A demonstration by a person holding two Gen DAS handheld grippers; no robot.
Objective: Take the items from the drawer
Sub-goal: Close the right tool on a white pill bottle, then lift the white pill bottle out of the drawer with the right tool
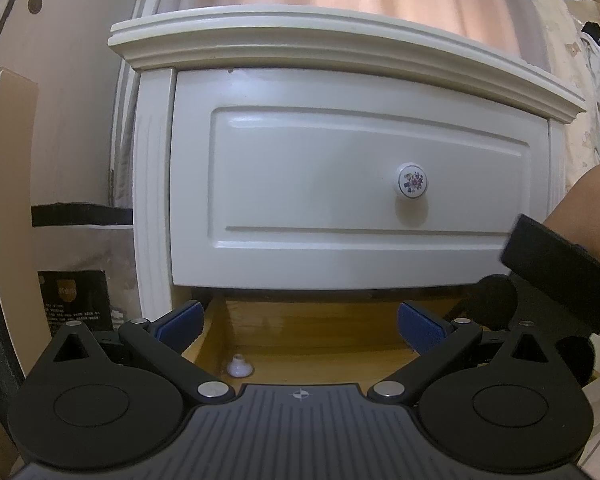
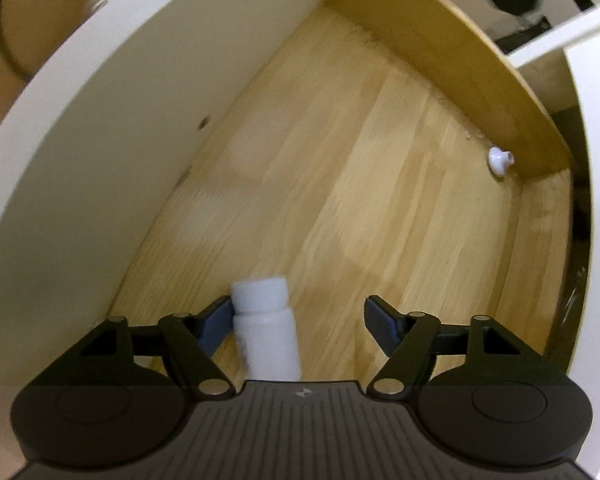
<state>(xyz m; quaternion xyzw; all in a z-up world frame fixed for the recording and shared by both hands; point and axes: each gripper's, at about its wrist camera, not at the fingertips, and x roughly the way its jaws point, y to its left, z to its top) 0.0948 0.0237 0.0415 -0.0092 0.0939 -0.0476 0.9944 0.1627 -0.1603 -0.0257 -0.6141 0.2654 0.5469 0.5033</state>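
Note:
The lower drawer (image 1: 300, 344) of a white nightstand stands pulled out, its pale wood floor (image 2: 340, 180) showing. A white plastic bottle (image 2: 266, 328) lies between the fingers of my right gripper (image 2: 298, 316), which is open inside the drawer. The bottle rests against the left finger (image 2: 216, 320), while the right finger stands apart from it. A small white knob-like piece (image 2: 499, 160) lies in the drawer's far corner, also visible as the small white piece (image 1: 240, 366). My left gripper (image 1: 300, 322) hovers open over the drawer, holding nothing.
The upper drawer front (image 1: 340, 184) is closed, with a floral knob (image 1: 412, 181). A person's hand with the other gripper's black body (image 1: 560, 272) reaches in at the right. The drawer's white front wall (image 2: 80, 160) curves along the left; a dark box (image 1: 76, 300) stands beside the nightstand.

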